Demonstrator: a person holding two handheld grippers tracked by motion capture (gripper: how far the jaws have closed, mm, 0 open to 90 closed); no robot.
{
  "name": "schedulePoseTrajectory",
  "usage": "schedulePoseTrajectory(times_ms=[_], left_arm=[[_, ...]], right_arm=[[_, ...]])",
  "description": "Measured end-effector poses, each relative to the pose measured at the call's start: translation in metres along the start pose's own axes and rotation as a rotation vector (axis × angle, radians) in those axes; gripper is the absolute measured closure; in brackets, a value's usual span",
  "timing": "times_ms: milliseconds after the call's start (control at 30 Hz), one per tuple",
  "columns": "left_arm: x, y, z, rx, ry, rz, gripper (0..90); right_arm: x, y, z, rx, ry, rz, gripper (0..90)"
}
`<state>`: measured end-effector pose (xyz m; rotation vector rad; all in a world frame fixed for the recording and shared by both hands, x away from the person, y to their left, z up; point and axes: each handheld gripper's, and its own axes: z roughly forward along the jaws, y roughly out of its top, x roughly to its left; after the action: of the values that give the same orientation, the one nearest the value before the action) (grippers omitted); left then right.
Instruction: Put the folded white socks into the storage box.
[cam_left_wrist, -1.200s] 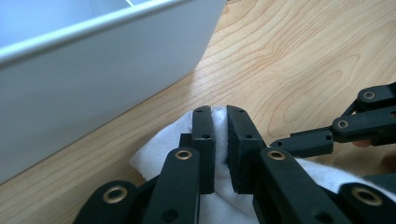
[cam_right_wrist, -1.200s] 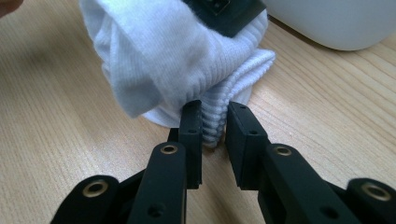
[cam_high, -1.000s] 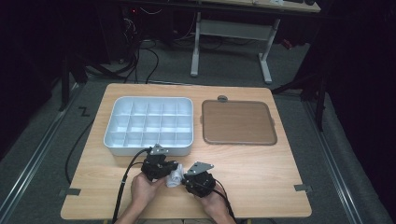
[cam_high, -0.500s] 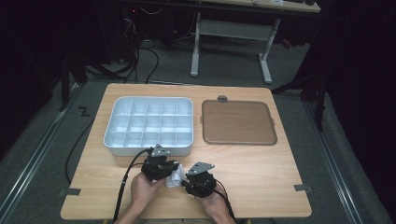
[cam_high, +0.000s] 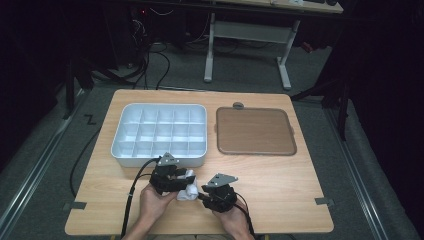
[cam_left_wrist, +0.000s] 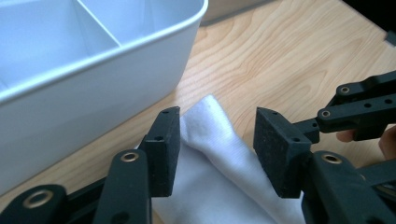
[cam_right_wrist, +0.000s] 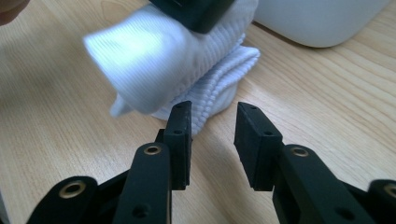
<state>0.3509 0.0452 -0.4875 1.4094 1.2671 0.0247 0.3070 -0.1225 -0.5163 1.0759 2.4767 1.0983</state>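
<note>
We see the white sock (cam_left_wrist: 219, 163) lying lengthwise between our left gripper's (cam_left_wrist: 217, 144) just-opened jaws – the right gripper (cam_right_wrist: 212, 140), jaws apart and empty, sits just beside its folded end

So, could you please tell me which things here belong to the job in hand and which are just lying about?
In the job:
white sock
left tongs, open around it
right tongs, open beside it

Lying about:
white divided tray
brown mat

Lab: wooden table (cam_high: 280, 185) on grey carpet, floor cables (cam_high: 150, 60), dark surroundings, second desk frame (cam_high: 247, 47) behind.
</note>
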Motion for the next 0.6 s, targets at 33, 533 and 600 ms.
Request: schedulePoseTrajectory(times_ms=[33, 533, 600], left_arm=[[0.0, 0.002, -0.002, -0.002, -0.008, -0.009, 50.9], [0.012, 0.009, -0.024, -0.059, 0.019, -0.016, 49.7], [0.016, 0.005, -0.022, -0.045, 0.037, -0.014, 49.3]], right_arm=[[0.0, 0.0, -0.001, -0.002, 0.0, 0.004, 68.2], [-0.002, 0.008, -0.044, -0.063, -0.048, -0.033, 78.2], [0.003, 0.016, -0.046, -0.067, -0.041, -0.055, 78.3]])
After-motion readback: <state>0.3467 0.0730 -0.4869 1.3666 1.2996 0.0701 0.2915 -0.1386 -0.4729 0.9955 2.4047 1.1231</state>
